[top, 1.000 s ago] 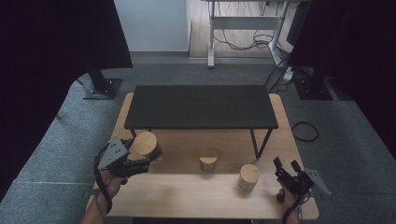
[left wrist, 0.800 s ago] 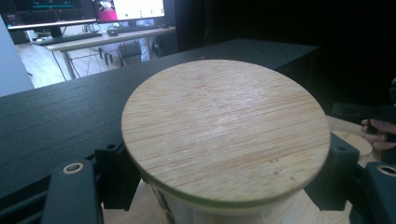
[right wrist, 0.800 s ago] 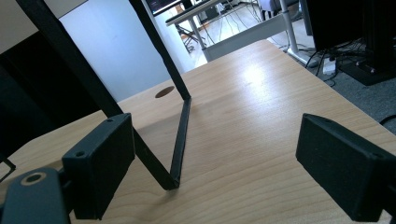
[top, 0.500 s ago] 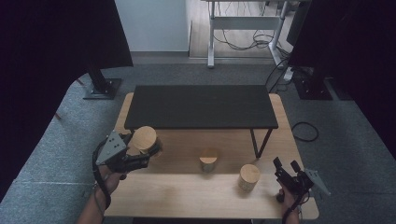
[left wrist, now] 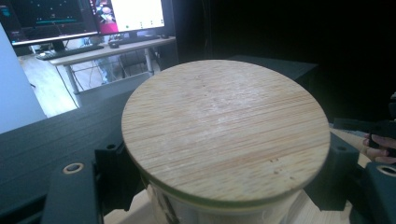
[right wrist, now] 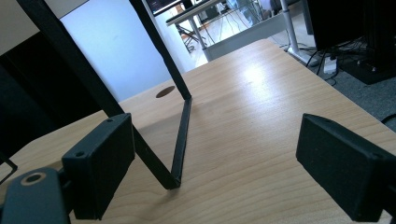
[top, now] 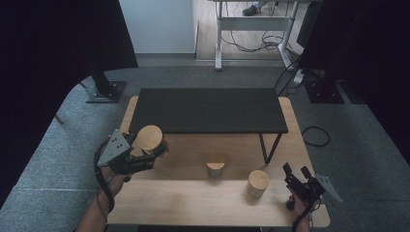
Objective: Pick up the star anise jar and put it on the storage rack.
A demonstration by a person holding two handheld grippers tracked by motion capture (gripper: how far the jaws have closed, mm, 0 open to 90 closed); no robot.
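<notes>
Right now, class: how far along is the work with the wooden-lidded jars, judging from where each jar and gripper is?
Done: the left gripper is shut on one lidded jar and holds it above the wooden table. In hand: that carry, near the black shelf. Left: two jars stand on the table, untouched; the right gripper is open and empty beside them.

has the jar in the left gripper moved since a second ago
Yes. The jar with the wooden lid, clamped in the left gripper, now shows nearer the black shelf's front edge in the high view, so it has been lifted.
</notes>
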